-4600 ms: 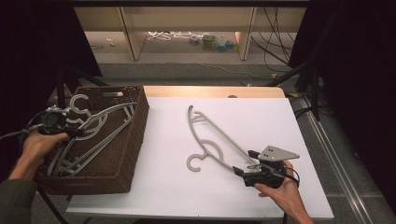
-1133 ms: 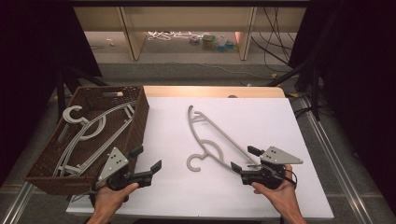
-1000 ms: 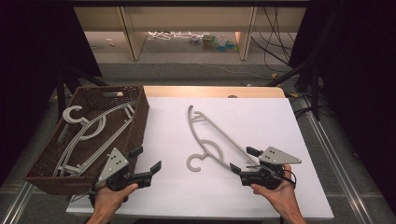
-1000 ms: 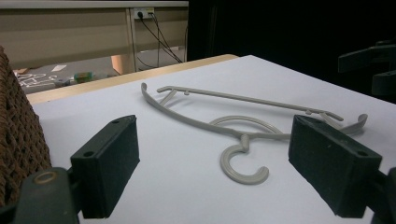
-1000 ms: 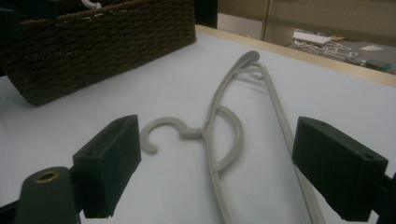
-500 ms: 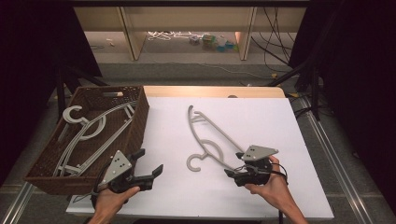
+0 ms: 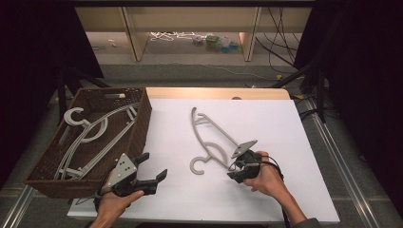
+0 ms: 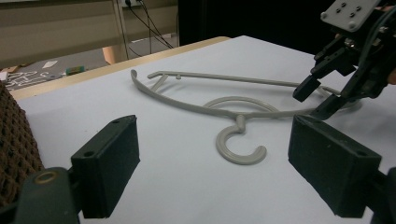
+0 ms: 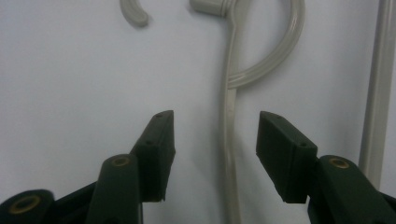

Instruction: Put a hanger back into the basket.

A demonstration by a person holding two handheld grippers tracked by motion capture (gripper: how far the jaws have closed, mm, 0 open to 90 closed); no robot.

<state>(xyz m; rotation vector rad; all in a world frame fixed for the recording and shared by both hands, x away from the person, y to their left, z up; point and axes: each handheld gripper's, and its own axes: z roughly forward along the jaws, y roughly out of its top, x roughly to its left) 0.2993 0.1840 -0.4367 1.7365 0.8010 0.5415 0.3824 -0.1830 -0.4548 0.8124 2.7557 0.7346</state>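
Well, no readable writing or brand anywhere, so on to the layout, left to right. Far left sits the brown wicker basket (image 7: 137, 118) w/ several grey hangers (image 7: 90, 137) lying inside (its woven wall also edges the left gripper view). Just right of its near corner, the left gripper (image 7: 151, 167) hovers over the white table (image 7: 285, 133), jaws spread wide w/ nothing between them; in its own view both black pads (image 8: 106, 165) frame bare table, w/ the hanger's hook beyond. Mid-table lies the loose grey hanger (image 7: 211, 137), flat, hook toward the person, well apart from the basket. At its near-right arm is the right gripper (image 7: 236, 169), tilted down; its jaws have just been closing and stand half-open astride the hanger's thin arm (image 9: 229, 135), pads not yet touching it (that gap is clear in the right gripper view; the high view is too small to tell). The left gripper view shows the right gripper (image 8: 317, 95) from the side, its tips down at the hanger's end. Beyond the table: a shelf unit (image 7: 190, 28) w/ cables on the floor.
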